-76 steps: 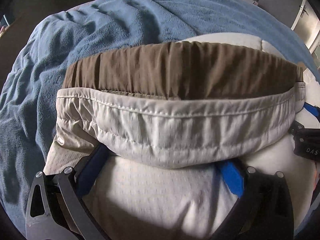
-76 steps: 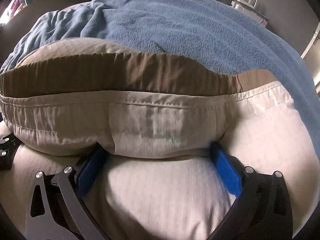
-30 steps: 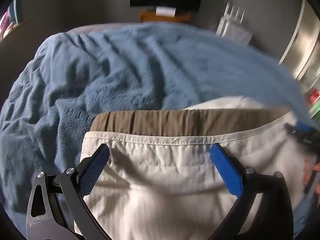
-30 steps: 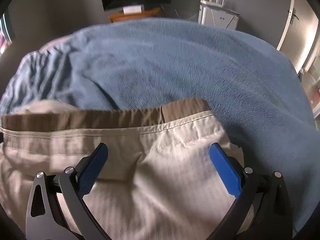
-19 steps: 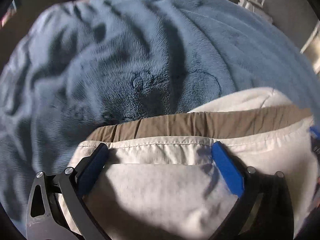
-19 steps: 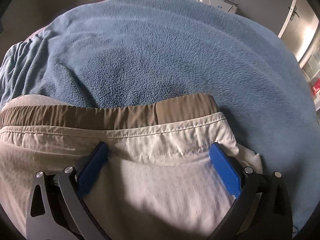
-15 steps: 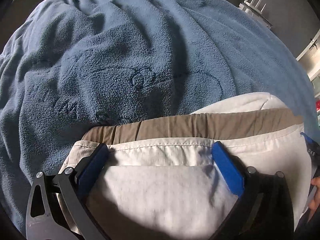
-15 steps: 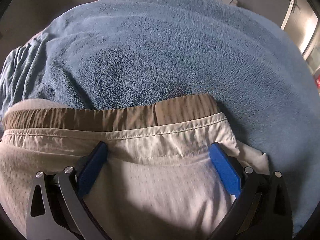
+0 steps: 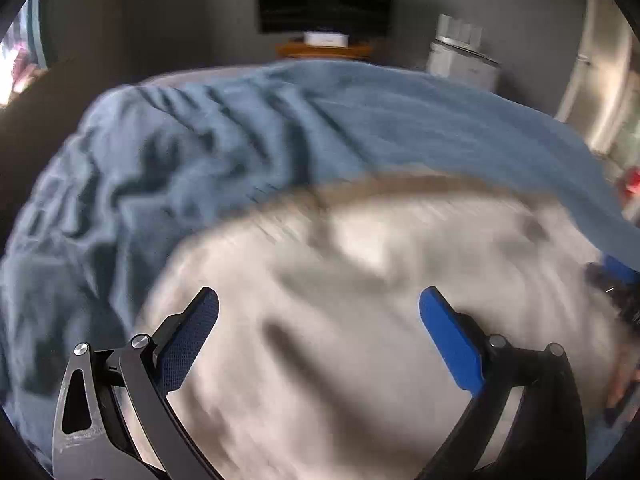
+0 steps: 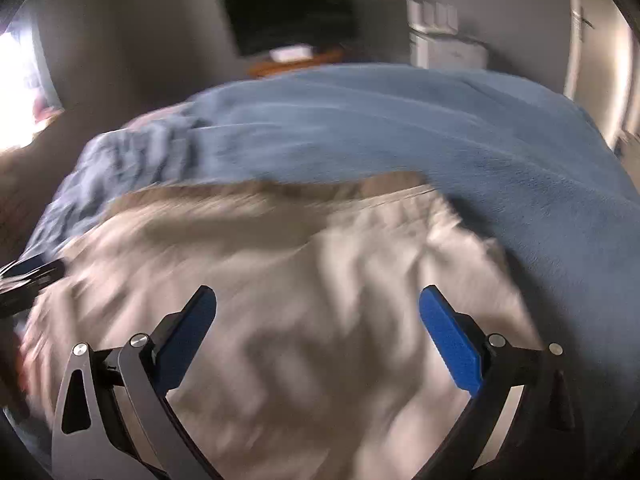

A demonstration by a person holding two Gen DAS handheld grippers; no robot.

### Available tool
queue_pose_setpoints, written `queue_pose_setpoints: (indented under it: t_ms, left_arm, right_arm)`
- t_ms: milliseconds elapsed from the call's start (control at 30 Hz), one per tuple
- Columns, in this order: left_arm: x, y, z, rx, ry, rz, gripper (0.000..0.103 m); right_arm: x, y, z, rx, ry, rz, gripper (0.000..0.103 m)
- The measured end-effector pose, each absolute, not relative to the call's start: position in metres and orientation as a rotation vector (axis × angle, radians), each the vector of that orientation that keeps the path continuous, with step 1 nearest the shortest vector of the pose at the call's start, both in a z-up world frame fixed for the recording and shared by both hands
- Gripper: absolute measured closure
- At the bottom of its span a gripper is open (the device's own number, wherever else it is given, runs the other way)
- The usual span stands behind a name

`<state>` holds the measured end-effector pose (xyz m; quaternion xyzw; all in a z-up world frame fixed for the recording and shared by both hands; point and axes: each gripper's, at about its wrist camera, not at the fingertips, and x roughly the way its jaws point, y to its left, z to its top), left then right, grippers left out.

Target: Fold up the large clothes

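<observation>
Garment (image 9: 360,340) lies flat on blue bed (image 9: 200,168).
Waistband ahead, crosswise; left gripper (image 9: 316,320) and right gripper (image 10: 316,320) fingers wide, empty.

A bed covered by a rumpled blue fleece blanket (image 9: 224,152) fills both views. A pale cream garment (image 9: 360,320) with a tan waistband (image 10: 280,194) lies directly on the blanket, spread across its near part and blurred.

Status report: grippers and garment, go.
Left gripper open, right gripper open, both empty. Cream garment lying on the blue blanket, brown band at its far edge. Frames blurred; nothing seen in the way.
</observation>
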<state>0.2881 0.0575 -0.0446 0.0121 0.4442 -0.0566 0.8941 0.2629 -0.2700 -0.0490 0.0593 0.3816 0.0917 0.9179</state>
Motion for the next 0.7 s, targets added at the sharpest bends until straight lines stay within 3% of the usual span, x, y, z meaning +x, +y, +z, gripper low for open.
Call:
queue_pose_setpoints:
  t_ms: [267,500,700]
  left_arm:
    - [0.244,0.083,-0.081,-0.051,1.027,-0.061,0.005]
    - [0.207,0.136,-0.070,-0.052,1.069,0.118,0.005]
    - [0.163,0.117,-0.051,-0.034,0.981,0.082,0.006]
  right_arm:
    - [0.198,-0.301,-0.096,0.137,0.860,0.174,0.007]
    - [0.162,-0.360,-0.090,0.146,0.864,-0.095,0.007]
    - [0.129,-0.311,-0.062,0.071,0.754,0.061,0.007]
